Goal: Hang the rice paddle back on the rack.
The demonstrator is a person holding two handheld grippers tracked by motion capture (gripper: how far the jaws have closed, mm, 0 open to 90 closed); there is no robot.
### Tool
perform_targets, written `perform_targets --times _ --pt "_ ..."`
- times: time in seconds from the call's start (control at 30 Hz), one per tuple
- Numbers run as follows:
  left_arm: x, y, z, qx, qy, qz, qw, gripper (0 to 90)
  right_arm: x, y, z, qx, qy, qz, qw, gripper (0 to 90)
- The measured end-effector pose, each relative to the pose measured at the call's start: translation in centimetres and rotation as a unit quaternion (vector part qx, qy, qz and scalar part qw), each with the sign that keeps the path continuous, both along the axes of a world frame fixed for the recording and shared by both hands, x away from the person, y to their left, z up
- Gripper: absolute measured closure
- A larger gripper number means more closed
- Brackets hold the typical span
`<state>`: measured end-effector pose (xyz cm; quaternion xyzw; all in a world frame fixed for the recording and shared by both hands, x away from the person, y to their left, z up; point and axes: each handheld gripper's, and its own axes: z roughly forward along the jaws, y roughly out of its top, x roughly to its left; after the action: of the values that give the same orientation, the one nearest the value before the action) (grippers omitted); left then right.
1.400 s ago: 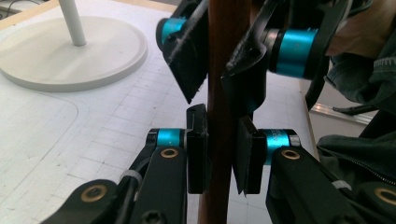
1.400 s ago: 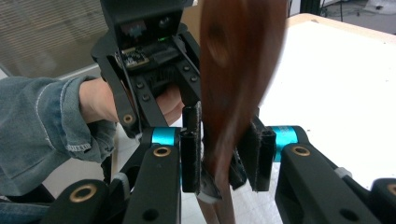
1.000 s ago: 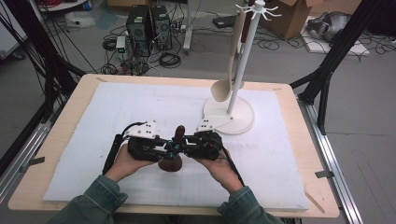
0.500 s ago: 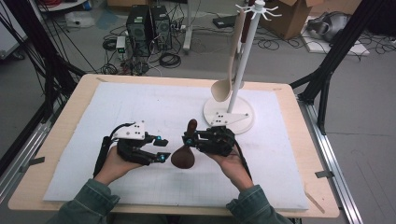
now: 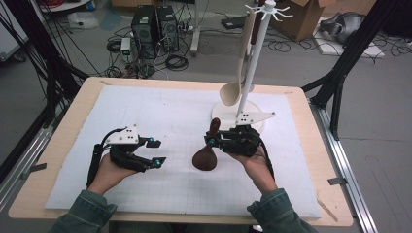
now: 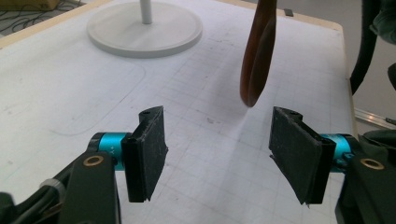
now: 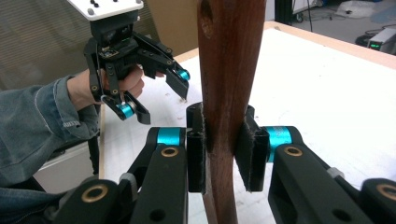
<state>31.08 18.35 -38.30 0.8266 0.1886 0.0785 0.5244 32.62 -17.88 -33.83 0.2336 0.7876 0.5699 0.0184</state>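
The right gripper's [image 5: 212,141] jaws clamp the dark wooden spoon's [image 5: 206,156] handle, while the left gripper's [image 5: 156,151] jaws, just opening, stand empty beside it.

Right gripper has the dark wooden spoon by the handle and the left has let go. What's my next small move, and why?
Probably lift the dark wooden spoon and carry it toward the white rack. The right gripper clamps its handle, and the left gripper, whose jaws have just been opening, holds nothing. The pale spoon already hangs there, and upper hooks look free, which suggests hanging this one next.
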Motion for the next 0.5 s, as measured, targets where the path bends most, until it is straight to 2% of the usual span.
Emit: perform_targets --times 0.23,0.5 --pt "0.0 1.3 -0.7 0.013 -0.007 0.038 0.9992 30.1 0.3 -1.6 0.7 -0.004 -0.007 -0.010 0.9999 76.0" --pt "-0.1 2.7 -1.2 0.009 -0.006 0.068 0.9976 24.0 0.8 -2.9 1.3 -0.016 -0.009 -0.023 0.9996 76.0"
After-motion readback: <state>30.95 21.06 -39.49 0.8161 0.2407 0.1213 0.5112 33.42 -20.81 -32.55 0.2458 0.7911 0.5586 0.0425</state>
